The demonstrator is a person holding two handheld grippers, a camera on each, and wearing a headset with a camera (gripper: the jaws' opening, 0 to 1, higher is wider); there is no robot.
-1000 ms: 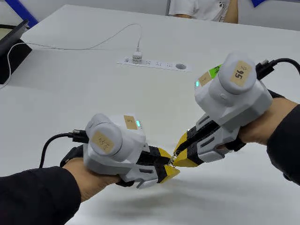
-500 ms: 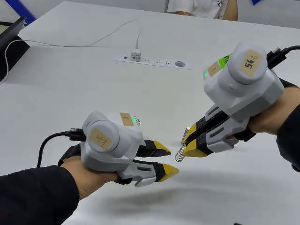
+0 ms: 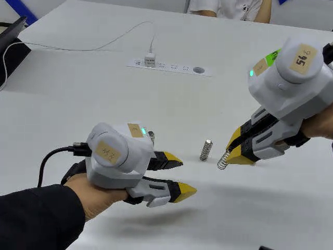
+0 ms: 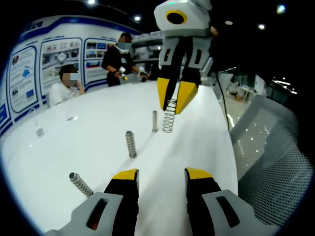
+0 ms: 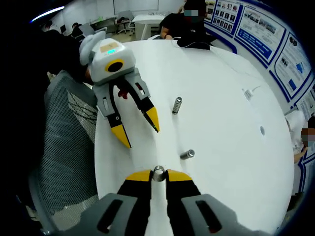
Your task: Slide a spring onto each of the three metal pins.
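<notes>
The loose spring (image 4: pixel 169 117) hung from the closed jaws of the right gripper (image 4: pixel 173 105), pinched at its upper end between the yellow tips. Its lower end was just beside the bare pin (image 4: pixel 154 121), on the side away from the other pins. Whether coil and pin touched was hard to judge from the left gripper view. That pin stood upright at the far end of a short row of three. The middle pin (image 4: pixel 130 143) and the near pin (image 4: pixel 80 184) each already wore a spring around the shaft. All three stood on the white bench (image 3: pixel 93 109). The left gripper (image 3: pixel 186 177) was held low over the bench with its jaws spread open and nothing between them. It pointed along the row, and its body was just in front of the near pin in the head view. Well beyond the pins lay a white power strip (image 3: pixel 169 69) with a plug (image 3: pixel 150 59) in it, and a thin cable (image 3: pixel 93 50) ran off across the bench. A person in a white top (image 3: pixel 226 7) sat at the far edge. A mesh chair (image 4: pixel 268 147) stood beside the bench.
</notes>
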